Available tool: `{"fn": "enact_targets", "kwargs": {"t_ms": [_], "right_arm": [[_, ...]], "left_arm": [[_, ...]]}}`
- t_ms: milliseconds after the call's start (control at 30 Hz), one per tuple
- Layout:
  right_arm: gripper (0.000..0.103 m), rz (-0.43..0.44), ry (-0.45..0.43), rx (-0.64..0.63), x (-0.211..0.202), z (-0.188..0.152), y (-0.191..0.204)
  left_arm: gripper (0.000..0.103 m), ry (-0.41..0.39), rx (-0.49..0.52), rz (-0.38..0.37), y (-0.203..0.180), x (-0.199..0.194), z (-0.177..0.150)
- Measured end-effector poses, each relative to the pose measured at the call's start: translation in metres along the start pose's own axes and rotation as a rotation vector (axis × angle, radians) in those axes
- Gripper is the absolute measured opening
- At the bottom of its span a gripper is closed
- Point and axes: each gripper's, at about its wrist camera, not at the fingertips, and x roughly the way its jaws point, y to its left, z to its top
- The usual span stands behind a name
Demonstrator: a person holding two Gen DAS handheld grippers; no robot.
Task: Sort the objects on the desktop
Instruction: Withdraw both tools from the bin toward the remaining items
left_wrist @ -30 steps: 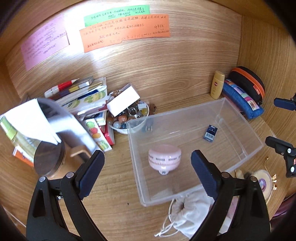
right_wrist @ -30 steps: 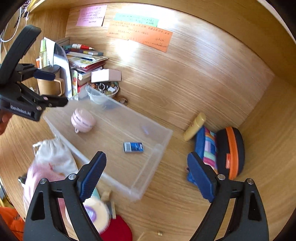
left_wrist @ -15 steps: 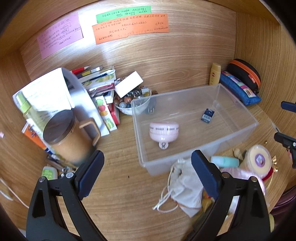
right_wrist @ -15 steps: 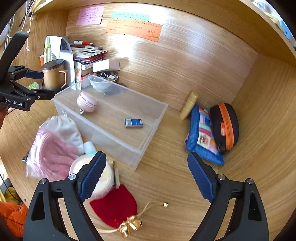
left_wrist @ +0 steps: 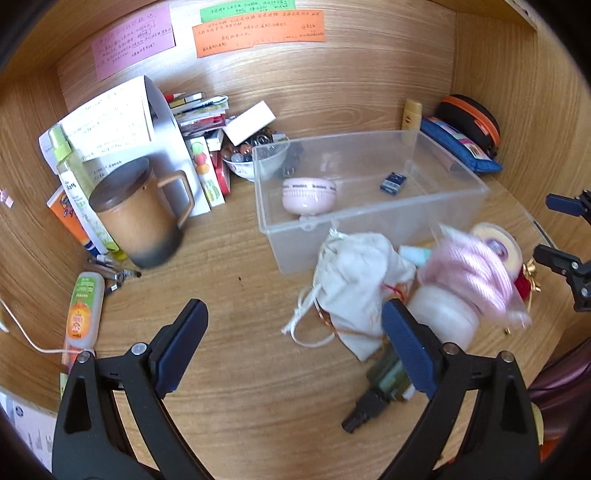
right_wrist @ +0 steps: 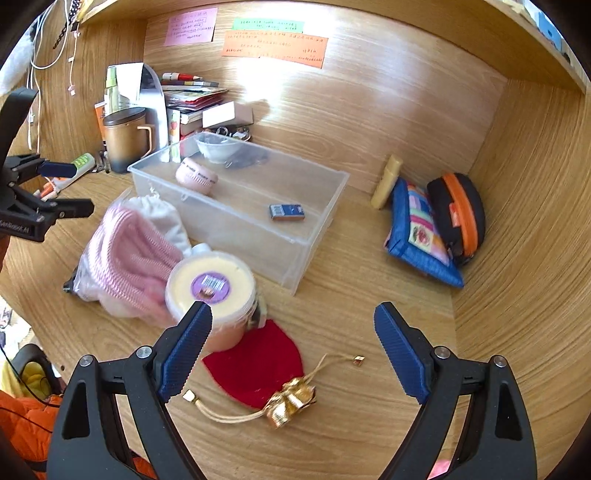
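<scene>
3 paper notes, pink, green and orange, hang on the wooden back wall, far ahead of the tool; white cables hang left.

Clear glossy plastic bin, matt wood-grain desk, red pouch seemingly felt, white cloth bag.

The counter is pale wood grain. A clear bin holds a pink round gadget and a small blue box. Nearby lie a pink ribbed knit, a white drawstring bag, a cream tub with a purple label and a red pouch with gold cord. A brown mug darkens toward its base.
</scene>
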Motion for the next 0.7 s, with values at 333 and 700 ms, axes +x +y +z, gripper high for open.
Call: {"fn": "enact_targets", "kwargs": {"t_ms": [333,700], "right_arm": [[0.088,0.043,0.015,0.017,0.007,-0.012,0.009],[0.088,0.063,0.050,-0.009,0.038,-0.023,0.029]], "left_arm": [[0.096,0.007,0.030,-0.072,-0.026,-0.010,-0.027],[0.098,0.077,0.039,-0.128,-0.044,0.018,-0.042]]}}
